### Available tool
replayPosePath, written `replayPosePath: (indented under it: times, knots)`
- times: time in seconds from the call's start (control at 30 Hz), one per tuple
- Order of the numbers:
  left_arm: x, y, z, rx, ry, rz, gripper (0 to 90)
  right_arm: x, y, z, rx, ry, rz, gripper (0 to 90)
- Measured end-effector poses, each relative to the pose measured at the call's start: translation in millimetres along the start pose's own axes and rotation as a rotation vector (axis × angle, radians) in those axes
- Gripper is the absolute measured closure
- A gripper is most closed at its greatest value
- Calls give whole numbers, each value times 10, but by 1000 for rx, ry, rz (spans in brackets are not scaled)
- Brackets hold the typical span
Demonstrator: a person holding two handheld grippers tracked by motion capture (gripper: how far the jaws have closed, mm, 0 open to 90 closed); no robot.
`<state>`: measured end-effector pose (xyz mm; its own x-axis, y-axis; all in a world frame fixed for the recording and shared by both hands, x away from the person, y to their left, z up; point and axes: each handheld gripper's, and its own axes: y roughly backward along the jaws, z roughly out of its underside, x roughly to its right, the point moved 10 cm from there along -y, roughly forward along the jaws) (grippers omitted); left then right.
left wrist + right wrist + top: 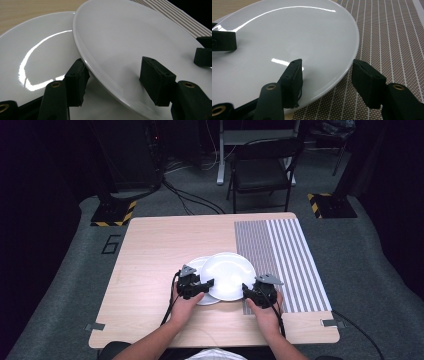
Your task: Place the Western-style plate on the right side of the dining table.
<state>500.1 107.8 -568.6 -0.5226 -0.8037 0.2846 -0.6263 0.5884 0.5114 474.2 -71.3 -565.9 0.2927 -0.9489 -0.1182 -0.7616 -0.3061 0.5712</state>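
Two white plates lie on the wooden table. The upper plate overlaps the lower plate and reaches onto the striped mat. My left gripper is shut on the upper plate's left rim, one jaw under the rim over the lower plate, the other on top. My right gripper stands open astride the upper plate's right rim. One of its jaws is over the plate; the other is over the mat, a gap off the rim.
The brown-and-white striped mat covers the table's right part. The near table edge is close under both hands. A folding chair and stand bases sit on the floor beyond the far edge.
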Motion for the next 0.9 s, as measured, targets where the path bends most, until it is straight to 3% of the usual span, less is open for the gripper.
replayPosePath:
  times: [0.17, 0.27, 0.3, 0.43, 0.6, 0.7, 0.83, 0.9]
  knots:
    - [40, 2, -24, 22, -5, 9, 421, -29, 23, -43, 28, -21, -23, 418]
    - [32, -3, -28, 24, -23, -8, 432, -81, 25, -64, 36, -15, -60, 454]
    - [19, -2, -38, 29, -44, -23, 439, -84, 16, -60, 36, -7, -52, 457]
    - [19, -10, -19, 15, -39, -28, 446, -103, 6, -52, 40, 44, -29, 445]
    - [11, -12, -15, 13, -38, -27, 447, -5, 32, -108, 82, 83, 38, 397]
    - [-10, -21, 4, 5, -14, -26, 444, 81, 8, -74, 53, 58, 57, 382]
    - [-6, -24, 7, 9, 0, -14, 447, 110, -25, -42, 33, -22, 21, 392]
    - [16, -26, 7, 11, 6, -1, 447, 108, -34, -31, 24, -19, 19, 387]
